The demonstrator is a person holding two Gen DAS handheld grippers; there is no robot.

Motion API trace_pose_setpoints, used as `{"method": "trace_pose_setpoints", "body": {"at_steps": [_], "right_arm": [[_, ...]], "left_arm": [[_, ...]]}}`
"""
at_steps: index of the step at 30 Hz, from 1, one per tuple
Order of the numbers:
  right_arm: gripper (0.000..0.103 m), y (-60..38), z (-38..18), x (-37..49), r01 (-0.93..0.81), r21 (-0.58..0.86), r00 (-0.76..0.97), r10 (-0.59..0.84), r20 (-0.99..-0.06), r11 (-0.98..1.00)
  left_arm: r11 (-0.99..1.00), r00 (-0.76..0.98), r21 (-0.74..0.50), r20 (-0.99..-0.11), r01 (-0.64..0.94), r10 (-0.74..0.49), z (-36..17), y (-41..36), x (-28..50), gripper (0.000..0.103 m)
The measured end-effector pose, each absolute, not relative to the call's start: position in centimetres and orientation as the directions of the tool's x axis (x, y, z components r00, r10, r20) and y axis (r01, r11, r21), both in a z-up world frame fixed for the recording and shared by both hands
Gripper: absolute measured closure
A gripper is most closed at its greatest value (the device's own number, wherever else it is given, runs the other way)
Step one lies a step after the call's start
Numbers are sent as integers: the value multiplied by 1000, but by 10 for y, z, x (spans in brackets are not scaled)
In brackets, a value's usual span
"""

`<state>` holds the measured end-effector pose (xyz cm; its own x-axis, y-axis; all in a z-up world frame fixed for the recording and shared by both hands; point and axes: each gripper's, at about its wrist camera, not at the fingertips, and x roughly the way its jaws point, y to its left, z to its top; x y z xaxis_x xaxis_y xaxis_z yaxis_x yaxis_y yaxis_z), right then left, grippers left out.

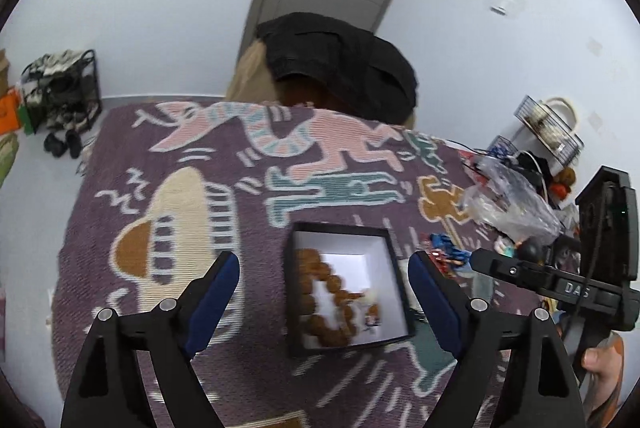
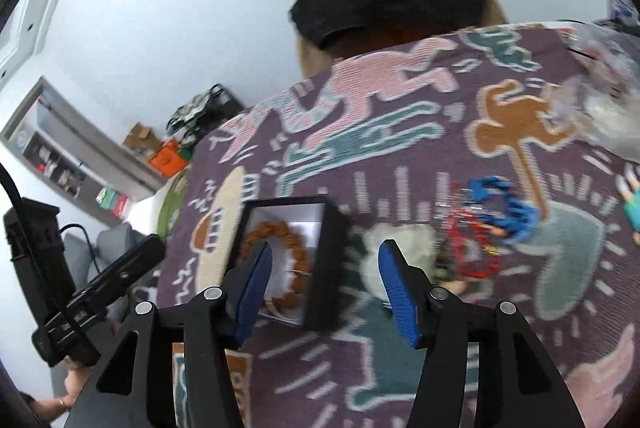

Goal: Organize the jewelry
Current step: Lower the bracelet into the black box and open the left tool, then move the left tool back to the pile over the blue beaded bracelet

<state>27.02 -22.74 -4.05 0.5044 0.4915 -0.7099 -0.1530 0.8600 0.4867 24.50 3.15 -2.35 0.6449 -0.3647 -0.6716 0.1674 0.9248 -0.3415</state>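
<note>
Likely light and floppy, the red beaded bracelet (image 2: 474,248) wants pinching across its strand; both grippers gape empty

Black box (image 2: 324,260) holding brown bead bracelet (image 2: 298,252), blue bracelet (image 2: 508,204), red bracelet (image 2: 472,248) beside

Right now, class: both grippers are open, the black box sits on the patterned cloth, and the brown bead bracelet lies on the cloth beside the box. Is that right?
One error: the brown bead bracelet lies inside the black box, not beside it, as the left wrist view shows. Both the left gripper and right gripper are open, and the box sits on the patterned cloth.
</note>
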Motion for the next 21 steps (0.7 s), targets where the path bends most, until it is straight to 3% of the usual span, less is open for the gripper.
{"method": "trace_pose_setpoints", "body": {"at_steps": [8,21], "right_arm": [[47,-287,-52,259,-61,493,543,443,-713,868],[47,-359,-84,254,60,548,563,425,-709,834]], "left_arm": [[911,593,-308,-692,272,-411,-25,-32,249,19],[898,469,-200,-797,392,-382,-48,-127,270,47]]}}
